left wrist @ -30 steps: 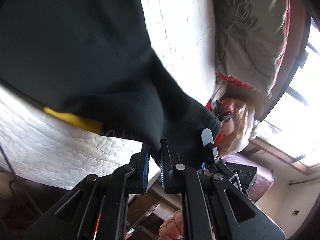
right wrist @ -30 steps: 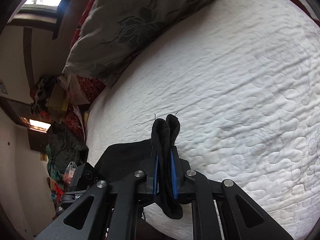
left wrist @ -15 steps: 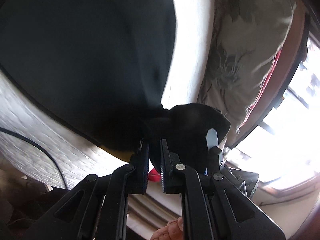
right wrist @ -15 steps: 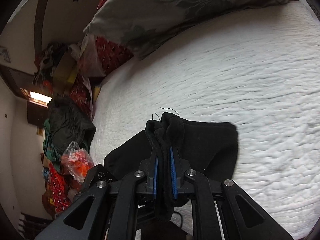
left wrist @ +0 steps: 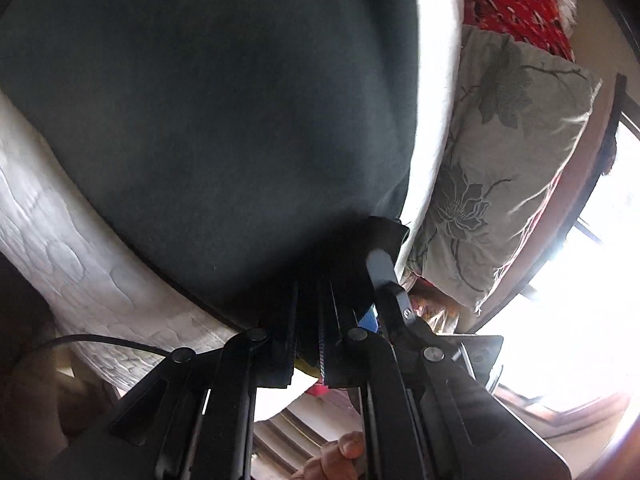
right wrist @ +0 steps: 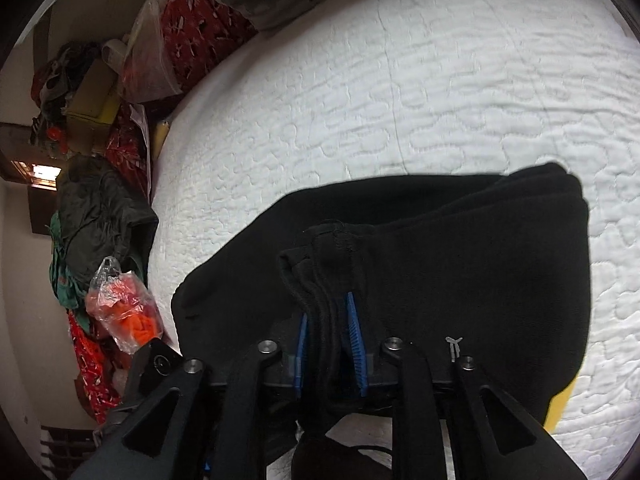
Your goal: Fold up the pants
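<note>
Pants: your black pants (right wrist: 460,264) are lying folded on the white quilted mattress (right wrist: 400,92), stacked edges showing at the far right corner of the pile.
Left gripper: your left gripper (left wrist: 308,312) is clamped tight on a bunched bit of the black cloth – fabric fills most of that view, so it's dark in there.
Right gripper: your right gripper (right wrist: 328,320) has its jaws opening, blue pads (right wrist: 354,336) spread a little, with a hemmed fold of the pants still sitting between them. The pads don't look like they're squeezing it.
Hand: your fingers (left wrist: 340,456) peek in at the bottom of the left view.
Around the bed: a grey floral pillow (left wrist: 500,152) sits by the mattress edge – and there's a clear bag with something orange inside (right wrist: 124,312) over to the side.
</note>
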